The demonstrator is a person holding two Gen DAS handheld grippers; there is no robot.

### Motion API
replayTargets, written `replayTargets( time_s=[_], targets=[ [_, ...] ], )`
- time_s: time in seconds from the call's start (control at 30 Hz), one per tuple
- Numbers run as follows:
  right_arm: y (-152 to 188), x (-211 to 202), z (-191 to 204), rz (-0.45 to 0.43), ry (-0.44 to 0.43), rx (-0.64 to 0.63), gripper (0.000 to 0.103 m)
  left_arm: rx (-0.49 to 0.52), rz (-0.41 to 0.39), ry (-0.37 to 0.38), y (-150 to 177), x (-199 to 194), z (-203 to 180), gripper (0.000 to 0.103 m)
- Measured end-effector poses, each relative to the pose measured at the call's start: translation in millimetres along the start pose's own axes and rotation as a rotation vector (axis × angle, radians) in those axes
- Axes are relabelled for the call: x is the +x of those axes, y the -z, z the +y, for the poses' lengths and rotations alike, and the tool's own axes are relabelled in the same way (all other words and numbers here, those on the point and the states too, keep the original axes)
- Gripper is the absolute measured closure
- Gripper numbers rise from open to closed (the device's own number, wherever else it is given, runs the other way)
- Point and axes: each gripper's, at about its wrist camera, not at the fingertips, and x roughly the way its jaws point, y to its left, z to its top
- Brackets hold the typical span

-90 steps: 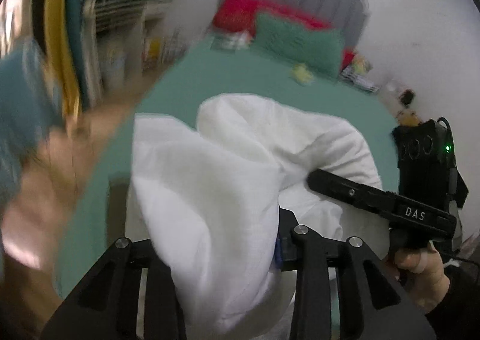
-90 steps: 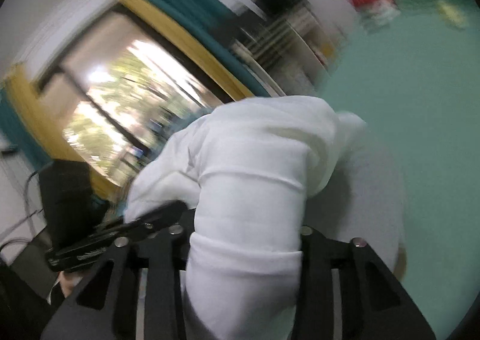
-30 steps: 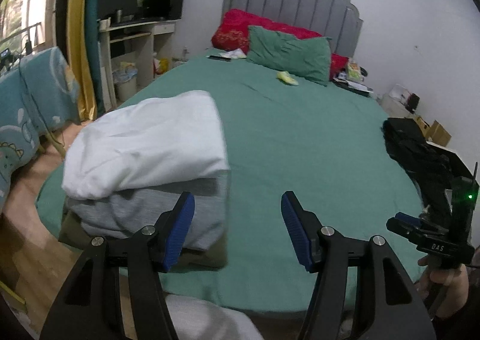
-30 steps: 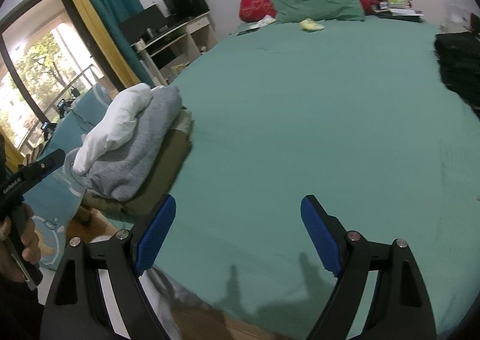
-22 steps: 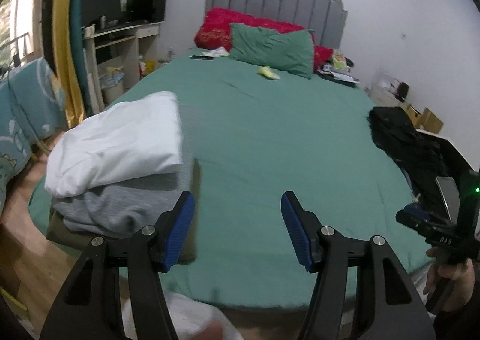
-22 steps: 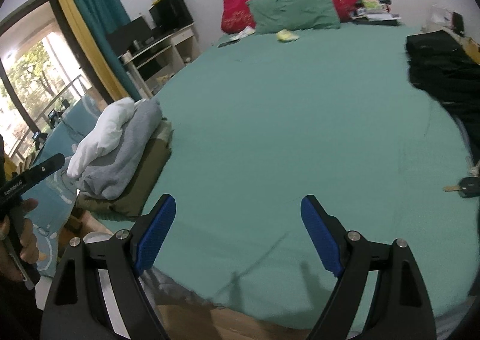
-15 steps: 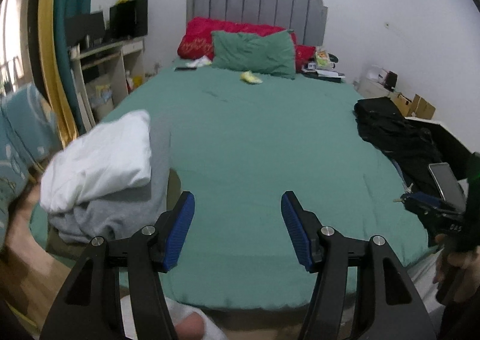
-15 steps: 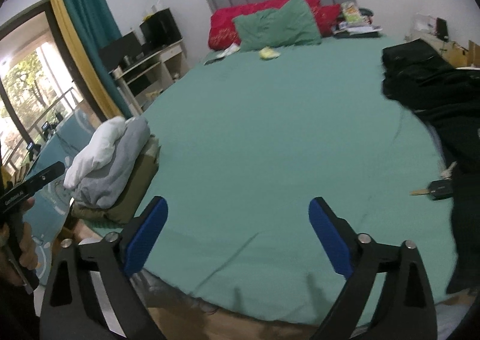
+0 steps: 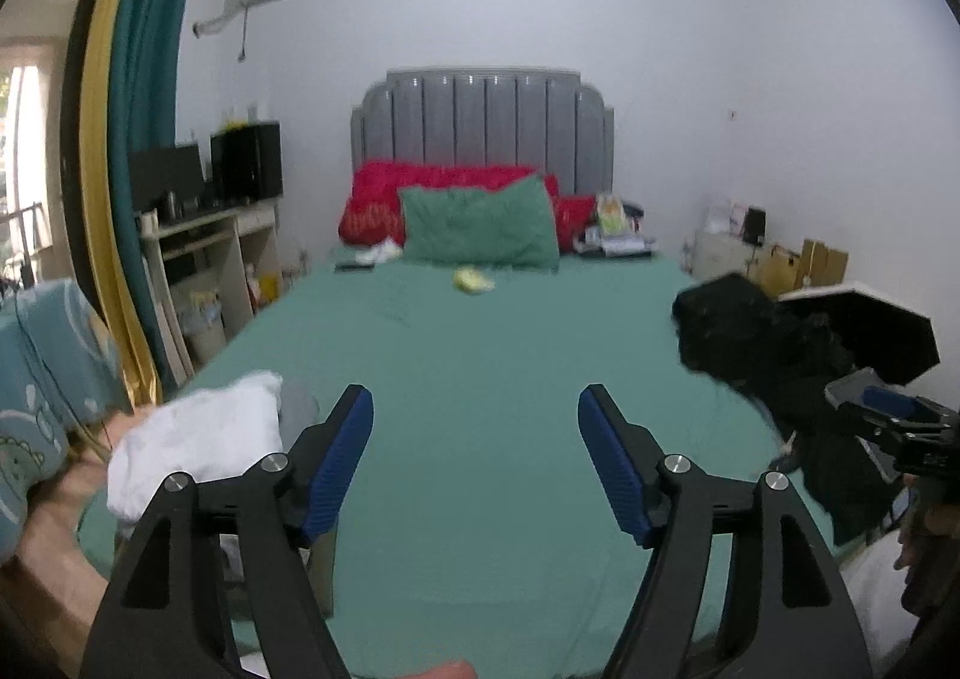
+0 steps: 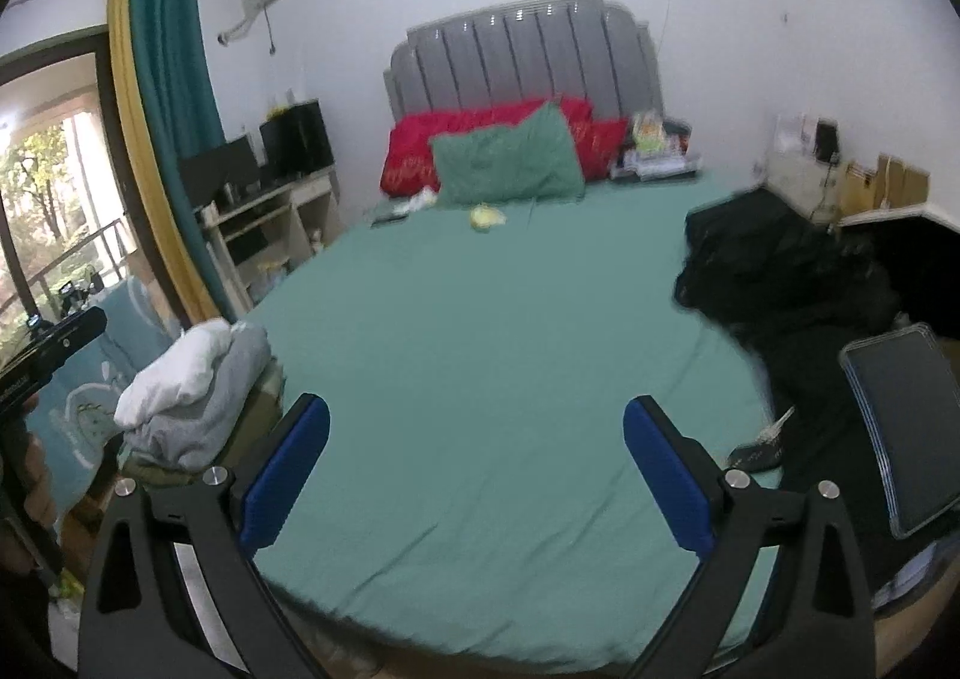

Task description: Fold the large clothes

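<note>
A stack of folded clothes, with a white garment [image 9: 204, 439] on a grey one [image 10: 204, 409] and an olive one beneath, sits at the bed's near left corner. A pile of black clothes [image 9: 762, 343] lies at the bed's right edge and also shows in the right wrist view [image 10: 780, 271]. My left gripper [image 9: 475, 463] is open and empty above the bed's foot, right of the stack. My right gripper [image 10: 477, 469] is open and empty over the green sheet [image 10: 480, 355].
Green and red pillows [image 9: 480, 223] lie at the grey headboard. A desk with shelves [image 9: 204, 253] and curtains stand on the left. A phone [image 10: 900, 433] and a key [image 10: 756, 451] lie at the right edge. Boxes [image 9: 804, 265] stand at the far right.
Both grippers let go of the white garment, now on top of the stack, and pulled back and turned right toward the middle of the bed. Both now stand open.
</note>
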Motion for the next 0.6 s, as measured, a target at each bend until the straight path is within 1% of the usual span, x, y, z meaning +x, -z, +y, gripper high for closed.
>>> replayTargets(
  time_s=[0.17, 0.27, 0.37, 0.47, 0.53, 0.6],
  targets=[
    [-18, -34, 12, -0.09, 0.033, -0.044, 0.004, -0.007, -0.083, -0.035, -11, -20, -8, 0.025],
    [-25, -48, 21, -0.126, 0.044, -0.077, 0.002, -0.025, -0.13, -0.031, -14, -30, -7, 0.024],
    [-29, -58, 30, -0.154, 0.04, -0.098, 0.002, -0.042, -0.141, -0.009, -16, -33, -5, 0.024],
    [-31, -62, 34, -0.174, 0.041, -0.105, 0.002, -0.048, -0.16, -0.005, -16, -34, -4, 0.024],
    [-30, -59, 36, -0.183, 0.034, -0.107, 0.002, -0.043, -0.168, 0.005, -14, -31, -4, 0.024],
    [-28, -54, 36, -0.177, 0.033, -0.105, 0.002, -0.043, -0.159, 0.018, -12, -27, -3, 0.024]
  ],
)
